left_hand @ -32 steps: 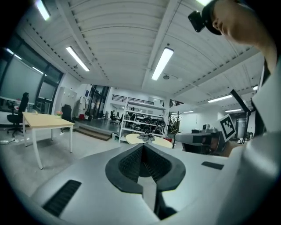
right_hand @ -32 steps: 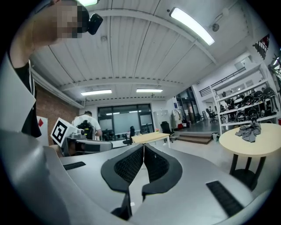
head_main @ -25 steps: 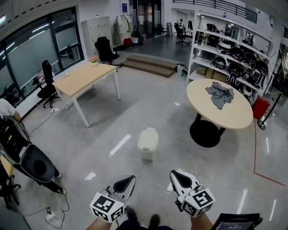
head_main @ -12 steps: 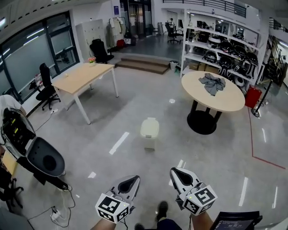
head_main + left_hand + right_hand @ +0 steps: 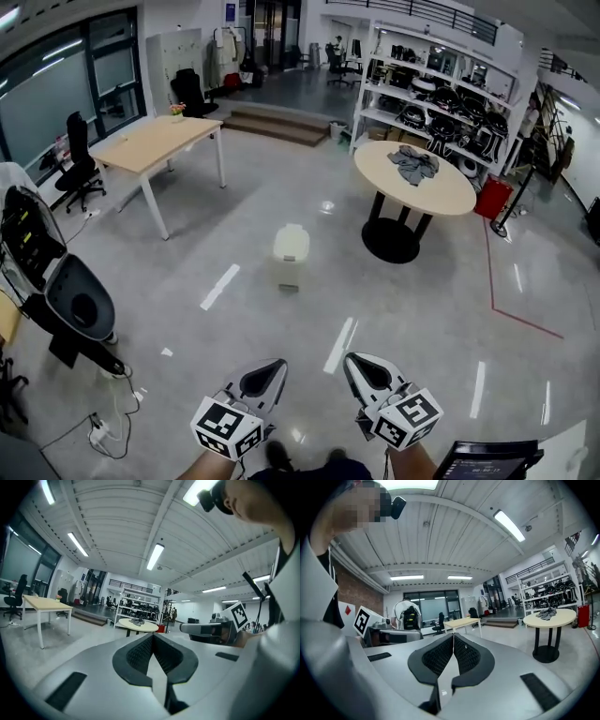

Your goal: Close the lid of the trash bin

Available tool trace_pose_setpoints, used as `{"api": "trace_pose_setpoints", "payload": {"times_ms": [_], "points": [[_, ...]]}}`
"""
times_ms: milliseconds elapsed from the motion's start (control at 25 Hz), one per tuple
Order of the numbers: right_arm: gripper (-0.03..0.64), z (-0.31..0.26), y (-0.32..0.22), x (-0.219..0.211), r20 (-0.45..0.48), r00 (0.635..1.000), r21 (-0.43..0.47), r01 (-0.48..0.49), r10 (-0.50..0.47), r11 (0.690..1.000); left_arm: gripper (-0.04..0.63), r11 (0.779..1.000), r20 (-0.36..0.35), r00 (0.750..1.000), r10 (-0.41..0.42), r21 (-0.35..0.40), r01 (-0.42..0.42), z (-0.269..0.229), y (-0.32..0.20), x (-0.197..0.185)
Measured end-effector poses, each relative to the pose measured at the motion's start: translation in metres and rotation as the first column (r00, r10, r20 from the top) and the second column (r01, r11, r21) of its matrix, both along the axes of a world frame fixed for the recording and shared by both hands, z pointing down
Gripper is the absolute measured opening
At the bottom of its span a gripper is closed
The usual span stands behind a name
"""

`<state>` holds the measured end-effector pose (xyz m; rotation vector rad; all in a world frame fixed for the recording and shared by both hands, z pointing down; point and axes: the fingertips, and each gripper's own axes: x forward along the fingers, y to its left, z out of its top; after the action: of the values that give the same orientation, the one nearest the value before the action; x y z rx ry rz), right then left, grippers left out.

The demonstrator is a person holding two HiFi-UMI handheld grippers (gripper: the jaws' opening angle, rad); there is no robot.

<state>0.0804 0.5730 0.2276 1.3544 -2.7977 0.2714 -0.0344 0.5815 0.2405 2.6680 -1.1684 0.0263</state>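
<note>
Mid-stride on the polished floor, the person holds the left gripper (image 5: 265,377) and right gripper (image 5: 367,371) low, both pinched together on nothing. The trash bin (image 5: 291,251) has slid up-frame within 1 second and stands well ahead: the approach looks unfinished.

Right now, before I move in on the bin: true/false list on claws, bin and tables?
1. The left claw and the right claw are both shut with nothing in them. True.
2. The left claw is touching the trash bin. False: the bin stands well ahead of both claws, apart from them.
3. A grey cloth lies on the round table. True.
4. The trash bin stands on the rectangular table. False: it stands on the floor, with that table off to the left of it.
</note>
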Motion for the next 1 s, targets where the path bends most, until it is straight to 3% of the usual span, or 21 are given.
{"api": "trace_pose_setpoints", "payload": {"times_ms": [200,480,680,1000], "points": [[0.011,-0.003,0.047,0.015,0.011,1.000,0.033,0.022,-0.023,0.999,-0.006,1.000,-0.003,1.000,-0.010,-0.005,0.010,0.001,0.050,0.018],[0.011,-0.006,0.151,0.077,-0.014,0.998,0.068,0.055,-0.055,0.996,-0.006,0.999,-0.043,0.998,-0.037,-0.014,0.036,0.000,0.136,0.080],[0.011,0.013,0.202,0.113,0.015,0.999,0.001,0.049,-0.049,0.999,-0.006,0.995,-0.029,0.998,-0.055,-0.080,0.052,0.012,0.192,0.114],[0.011,-0.004,0.257,0.109,0.044,0.999,0.031,0.025,-0.027,0.999,-0.006,0.998,0.004,0.999,-0.050,-0.032,0.050,-0.009,0.265,0.104]]}}
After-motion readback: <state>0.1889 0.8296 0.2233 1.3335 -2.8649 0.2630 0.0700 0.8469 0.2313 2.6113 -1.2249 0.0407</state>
